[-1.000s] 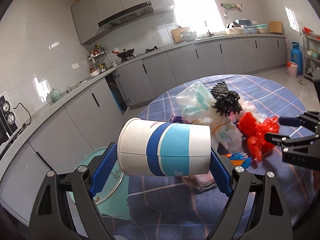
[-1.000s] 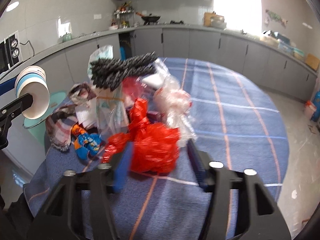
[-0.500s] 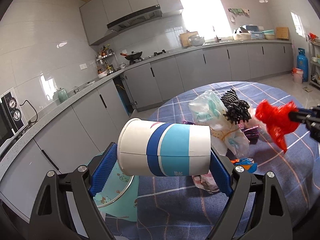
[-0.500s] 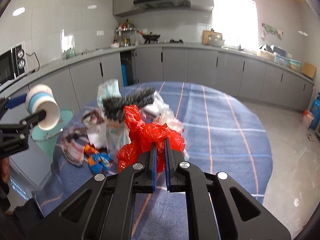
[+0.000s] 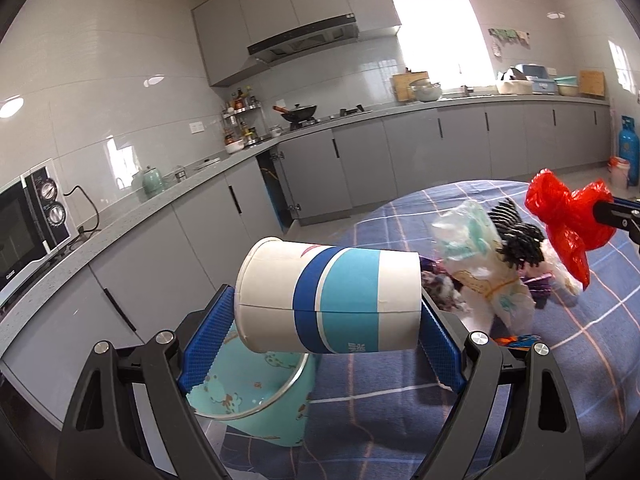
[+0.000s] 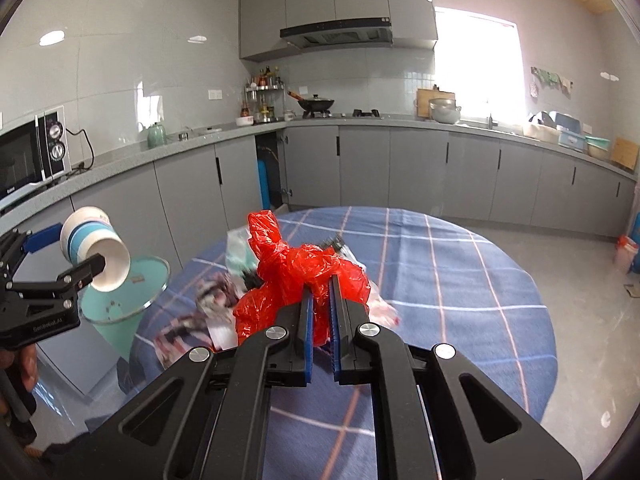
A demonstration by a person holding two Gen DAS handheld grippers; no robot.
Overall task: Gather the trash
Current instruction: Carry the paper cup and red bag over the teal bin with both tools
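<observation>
Each camera rides close behind my tool, facing forward; both views share the tabletop (image 5: 460,396) and red bag (image 6: 296,276).

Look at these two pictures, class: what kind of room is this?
A home kitchen, most likely: a wok sits on the hob under an extractor hood, a microwave stands on the worktop, and grey cabinets line the walls.

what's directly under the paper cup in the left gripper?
Under the paper cup, the teal bin's open mouth, beside the table. Cup and fingers hide most of its inside; contents unseen.
</observation>
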